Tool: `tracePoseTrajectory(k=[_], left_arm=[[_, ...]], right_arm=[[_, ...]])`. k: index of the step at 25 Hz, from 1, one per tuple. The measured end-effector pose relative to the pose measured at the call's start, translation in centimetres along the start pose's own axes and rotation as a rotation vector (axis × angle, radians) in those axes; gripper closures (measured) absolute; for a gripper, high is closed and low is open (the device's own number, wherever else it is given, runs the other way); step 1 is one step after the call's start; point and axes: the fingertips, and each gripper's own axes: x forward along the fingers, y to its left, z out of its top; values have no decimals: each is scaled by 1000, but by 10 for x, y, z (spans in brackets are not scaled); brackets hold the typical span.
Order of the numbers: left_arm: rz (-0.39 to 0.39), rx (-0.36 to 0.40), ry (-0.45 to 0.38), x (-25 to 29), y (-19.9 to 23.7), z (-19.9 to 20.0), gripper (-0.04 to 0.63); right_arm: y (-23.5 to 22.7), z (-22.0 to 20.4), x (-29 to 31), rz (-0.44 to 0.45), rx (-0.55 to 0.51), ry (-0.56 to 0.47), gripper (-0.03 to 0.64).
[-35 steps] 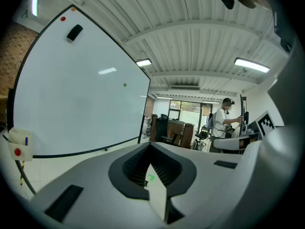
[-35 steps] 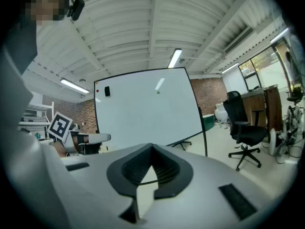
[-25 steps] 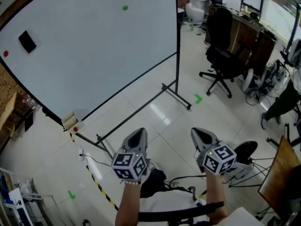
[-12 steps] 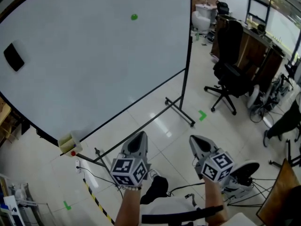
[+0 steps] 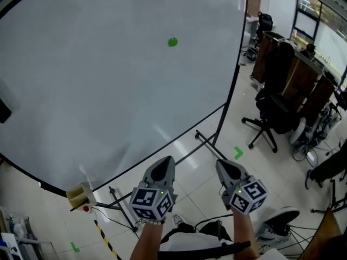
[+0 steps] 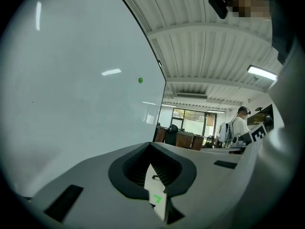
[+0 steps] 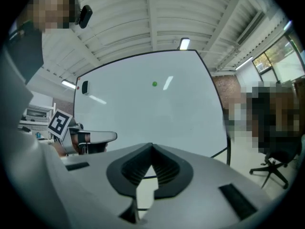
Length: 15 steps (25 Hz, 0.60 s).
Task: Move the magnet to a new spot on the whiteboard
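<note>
A small round green magnet [image 5: 172,41] sticks high on the big whiteboard [image 5: 97,102], far ahead of both grippers. It also shows as a green dot in the left gripper view [image 6: 140,80] and the right gripper view [image 7: 154,84]. My left gripper [image 5: 164,165] and right gripper [image 5: 225,168] are held side by side low in the head view, pointing at the board's lower edge. Both are shut with nothing between the jaws: the left gripper's [image 6: 151,146] tips meet, and so do the right gripper's [image 7: 152,148].
A black eraser [image 5: 2,111] clings to the board's left side. A small tray [image 5: 80,196] hangs at the board's lower left corner. The stand's floor bar [image 5: 210,143] runs below the board. Office chairs [image 5: 274,115] and desks [image 5: 303,75] stand to the right.
The head view has drawn closer to the whiteboard, so the magnet sits lower and further right in it. Both grippers have stayed shut and edged towards the board.
</note>
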Motion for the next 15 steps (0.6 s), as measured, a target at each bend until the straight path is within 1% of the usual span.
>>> tracePoseTrajectory(k=[4,6,11,15], left_arm=[[-4,1,-7,18,8,13,606],[9,-4,-18,26,13,19,606],[94,6,-33,44,26,32,606],[144,3,-33,56,32,38,606]], right_arm=[[-8,10,33,27,-13,15,606],[-11,17,47,49,-27,20,607],[-23,41,79,110,-59,4,606],[-37,59,100,133,-76,-13,606]])
